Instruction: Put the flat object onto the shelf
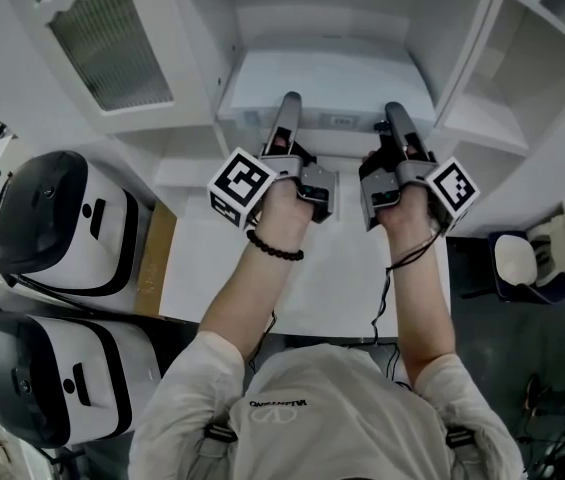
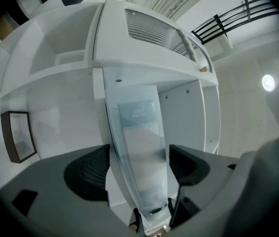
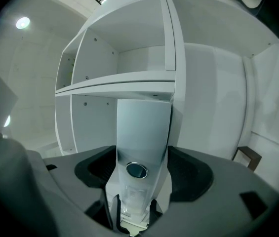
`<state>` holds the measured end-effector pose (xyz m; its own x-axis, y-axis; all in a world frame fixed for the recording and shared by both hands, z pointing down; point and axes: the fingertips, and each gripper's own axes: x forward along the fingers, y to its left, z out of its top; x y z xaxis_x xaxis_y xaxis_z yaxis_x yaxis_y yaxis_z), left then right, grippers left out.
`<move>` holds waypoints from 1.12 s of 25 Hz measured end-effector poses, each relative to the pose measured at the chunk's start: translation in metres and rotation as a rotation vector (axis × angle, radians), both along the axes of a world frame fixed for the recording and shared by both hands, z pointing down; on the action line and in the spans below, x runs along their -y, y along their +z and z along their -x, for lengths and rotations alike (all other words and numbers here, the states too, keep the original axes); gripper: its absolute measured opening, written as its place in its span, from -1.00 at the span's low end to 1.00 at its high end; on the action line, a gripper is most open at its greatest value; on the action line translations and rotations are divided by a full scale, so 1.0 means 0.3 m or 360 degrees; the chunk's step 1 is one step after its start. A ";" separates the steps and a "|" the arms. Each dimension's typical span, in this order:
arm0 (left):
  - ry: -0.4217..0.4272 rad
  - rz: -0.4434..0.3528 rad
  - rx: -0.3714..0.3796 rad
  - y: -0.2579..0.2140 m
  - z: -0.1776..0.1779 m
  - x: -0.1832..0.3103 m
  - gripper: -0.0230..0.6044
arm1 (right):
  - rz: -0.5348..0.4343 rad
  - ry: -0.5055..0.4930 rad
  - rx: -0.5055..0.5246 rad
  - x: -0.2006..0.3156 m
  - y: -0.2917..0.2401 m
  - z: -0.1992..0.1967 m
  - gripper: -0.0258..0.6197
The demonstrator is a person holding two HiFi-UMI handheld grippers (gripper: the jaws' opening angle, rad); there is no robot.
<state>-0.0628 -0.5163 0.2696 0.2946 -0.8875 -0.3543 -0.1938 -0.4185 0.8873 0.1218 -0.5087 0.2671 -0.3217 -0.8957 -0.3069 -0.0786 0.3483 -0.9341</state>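
Placing step, seemingly near its end. Flat pack (image 1: pixel 327 78) lies on the shelf (image 1: pixel 347 140). Left tongs (image 2: pixel 139 164) stand wide around its near edge, pads apparently off it. Right tongs (image 3: pixel 141 169) clamp that edge. Next, likely: right releases, then both draw straight back without dragging it.

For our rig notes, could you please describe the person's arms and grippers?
Grey left gripper and right gripper, each with a black-and-white marker cube. Pale short sleeves; dark bead bracelet on left wrist, thin black cord at right.
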 end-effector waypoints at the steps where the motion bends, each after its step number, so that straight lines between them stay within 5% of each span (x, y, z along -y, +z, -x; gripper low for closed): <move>1: 0.0006 0.0005 0.0008 0.008 -0.002 -0.003 0.22 | -0.0009 0.0001 -0.0004 -0.006 0.000 0.001 0.07; 8: -0.0007 0.0004 0.0000 0.091 0.020 -0.070 0.23 | -0.0093 0.0040 -0.0050 -0.100 0.047 0.000 0.10; 11: -0.0011 0.0033 0.0077 0.146 0.037 -0.118 0.22 | -0.0143 0.0061 -0.0104 -0.136 0.087 -0.005 -0.05; 14: -0.0033 -0.0005 0.0188 0.185 0.059 -0.167 -0.04 | -0.0110 0.0117 -0.0176 -0.166 0.161 -0.031 -0.24; 18: -0.0100 -0.0118 0.0432 0.213 0.091 -0.230 -0.48 | -0.0064 0.0151 -0.0331 -0.203 0.239 -0.048 -0.47; 22: -0.0122 -0.0303 0.0681 0.211 0.096 -0.286 -0.87 | -0.0204 0.0262 -0.0577 -0.269 0.216 -0.073 -0.76; 28: -0.0272 -0.0508 0.1214 0.179 0.096 -0.373 -0.91 | -0.0324 0.0363 -0.1030 -0.352 0.218 -0.070 -0.89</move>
<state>-0.0915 -0.4044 0.3232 0.4258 -0.8328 -0.3538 -0.7754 -0.5373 0.3317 0.1429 -0.4032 0.3324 -0.3072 -0.9076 -0.2861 -0.6866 0.4196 -0.5938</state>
